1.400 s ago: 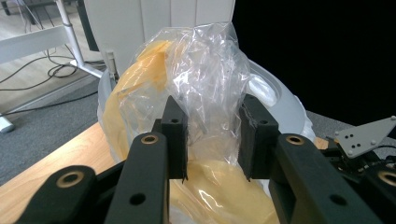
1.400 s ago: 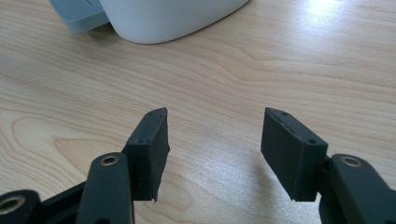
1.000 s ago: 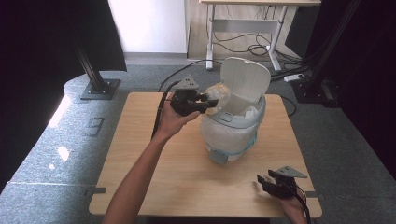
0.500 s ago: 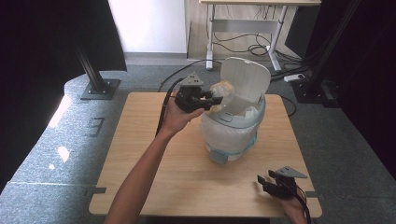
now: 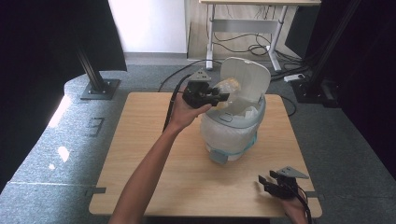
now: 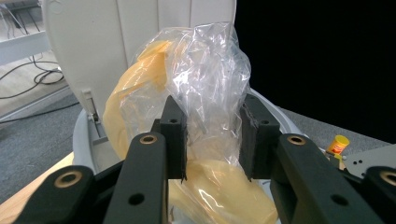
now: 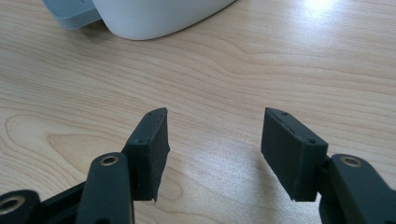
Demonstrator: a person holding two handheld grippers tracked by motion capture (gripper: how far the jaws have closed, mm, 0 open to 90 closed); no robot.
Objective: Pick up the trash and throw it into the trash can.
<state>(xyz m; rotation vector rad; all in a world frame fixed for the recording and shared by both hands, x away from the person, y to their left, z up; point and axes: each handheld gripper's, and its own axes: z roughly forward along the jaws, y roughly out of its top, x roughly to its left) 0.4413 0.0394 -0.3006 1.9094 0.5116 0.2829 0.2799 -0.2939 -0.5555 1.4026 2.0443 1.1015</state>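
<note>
A white rice cooker stands mid-table with its lid raised. My left gripper is shut on a clear plastic bag holding yellow stuff, held over the cooker's open pot in front of the lid. The bag bulges above the jaws. My right gripper rests open at the table's near right corner, nothing between its fingers. The cooker's base lies ahead of it.
The wooden table has bare room left of and in front of the cooker. A small yellow and red item sits beyond the cooker's rim. A desk with cables stands behind; black stands flank the table.
My left gripper has moved right and up with the bag, from beside the cooker to over its open pot. The right gripper has stayed put.
</note>
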